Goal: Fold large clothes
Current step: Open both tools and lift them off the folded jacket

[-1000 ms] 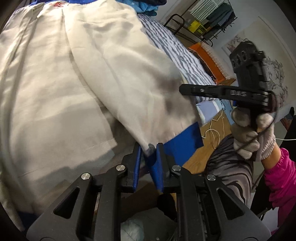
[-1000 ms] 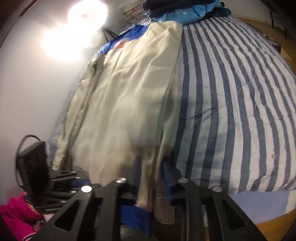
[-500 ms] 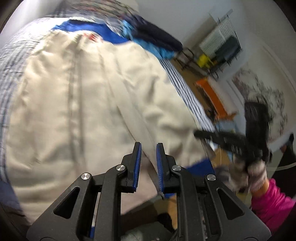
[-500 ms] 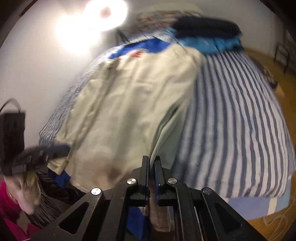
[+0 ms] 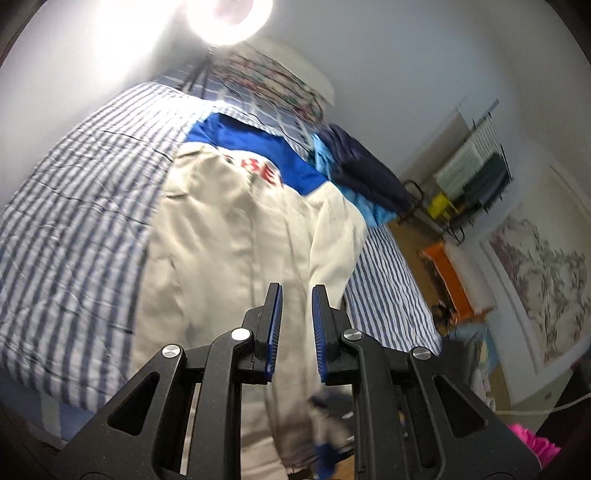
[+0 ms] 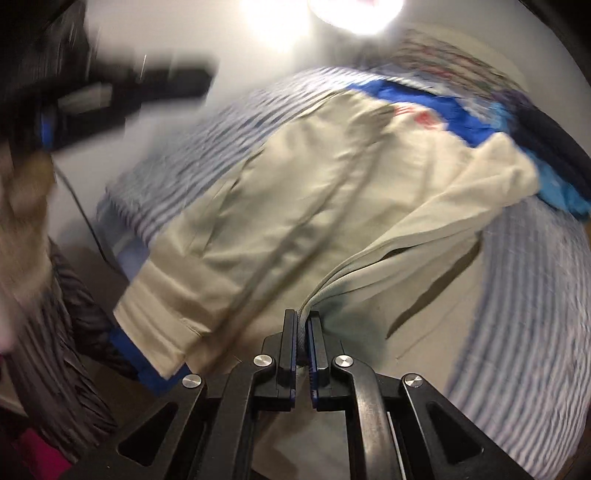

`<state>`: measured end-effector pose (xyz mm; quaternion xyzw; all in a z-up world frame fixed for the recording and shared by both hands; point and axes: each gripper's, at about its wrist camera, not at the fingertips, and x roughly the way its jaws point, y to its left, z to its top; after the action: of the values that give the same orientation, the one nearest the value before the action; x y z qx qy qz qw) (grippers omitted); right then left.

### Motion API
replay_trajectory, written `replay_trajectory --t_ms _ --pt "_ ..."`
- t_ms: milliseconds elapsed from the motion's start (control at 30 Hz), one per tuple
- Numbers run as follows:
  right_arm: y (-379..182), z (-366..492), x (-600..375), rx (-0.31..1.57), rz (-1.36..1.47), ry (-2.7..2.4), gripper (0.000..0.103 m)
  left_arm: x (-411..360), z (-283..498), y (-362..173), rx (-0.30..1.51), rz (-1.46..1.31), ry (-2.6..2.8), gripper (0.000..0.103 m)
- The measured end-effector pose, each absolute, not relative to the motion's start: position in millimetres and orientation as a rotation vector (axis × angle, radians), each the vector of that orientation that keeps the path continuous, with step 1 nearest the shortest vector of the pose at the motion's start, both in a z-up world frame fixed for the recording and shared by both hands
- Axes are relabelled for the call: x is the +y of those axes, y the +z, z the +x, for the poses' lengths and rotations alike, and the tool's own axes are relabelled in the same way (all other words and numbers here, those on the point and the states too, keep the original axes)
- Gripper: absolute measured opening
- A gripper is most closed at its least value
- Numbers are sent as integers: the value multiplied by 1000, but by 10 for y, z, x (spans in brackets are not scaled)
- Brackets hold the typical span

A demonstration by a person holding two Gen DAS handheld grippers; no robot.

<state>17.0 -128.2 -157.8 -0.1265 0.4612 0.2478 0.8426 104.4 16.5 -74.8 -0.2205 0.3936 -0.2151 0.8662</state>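
A large beige jacket (image 5: 229, 251) with a blue collar part and red letters lies lengthwise on the striped bed (image 5: 74, 221). My left gripper (image 5: 297, 295) is open and empty, raised above the jacket's lower part. My right gripper (image 6: 303, 321) is shut on the jacket's (image 6: 314, 206) front edge near the hem and holds it up, so the right side folds over. The left gripper shows blurred at the upper left of the right wrist view (image 6: 110, 88).
A pile of dark and light blue clothes (image 5: 354, 184) lies at the bed's far right. A bright ring lamp (image 5: 229, 14) stands behind the bed. An orange box (image 5: 447, 273) and a clothes rack (image 5: 476, 177) stand on the floor to the right.
My left gripper has let go of the jacket's hem and risen, now open and empty. My right gripper has shut on the jacket's edge and lifted it.
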Motion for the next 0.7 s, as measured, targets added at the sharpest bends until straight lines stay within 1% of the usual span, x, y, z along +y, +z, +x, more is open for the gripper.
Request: replay_trajectory --t_ms 100,167,233,267,300,333,367,433,533,600,667,700 --pt "-1888 205 -1027 1014 -379 531 3 304 1103 -704 819 -472 -428 14" --pt "-1979 220 -1003 1025 -398 535 3 355 1160 -688 813 -469 -417 14" --pt "-1951 221 -1049 1033 -389 570 5 393 1213 -691 814 -474 -411 14" --pt "-1913 213 -1090 1032 -369 595 11 412 1235 -695 816 -480 -408 14" --pt "-1876 207 -1139 1035 -346 616 25 422 1241 -696 818 -481 -407 14" --pt "-1831 192 -1192 1044 -320 641 31 430 1263 -699 821 -480 -406 14" --pt "-1757 151 -1262 1026 -302 659 35 429 1284 -702 823 -476 -405 14" --pt "-1622 91 -1392 985 -282 672 36 413 1342 -695 828 -462 -402 14" --pt "-1406 155 -1713 947 -175 664 41 374 1443 -686 836 -438 -402 14" --pt "-1306 254 -1898 919 -115 625 51 346 1499 -681 839 -422 -405 14" --pt "-1199 439 -2142 874 -52 555 57 322 1563 -682 842 -405 -411 14" --pt "-1154 546 -2241 857 -22 534 57 318 1597 -697 847 -400 -412 14"
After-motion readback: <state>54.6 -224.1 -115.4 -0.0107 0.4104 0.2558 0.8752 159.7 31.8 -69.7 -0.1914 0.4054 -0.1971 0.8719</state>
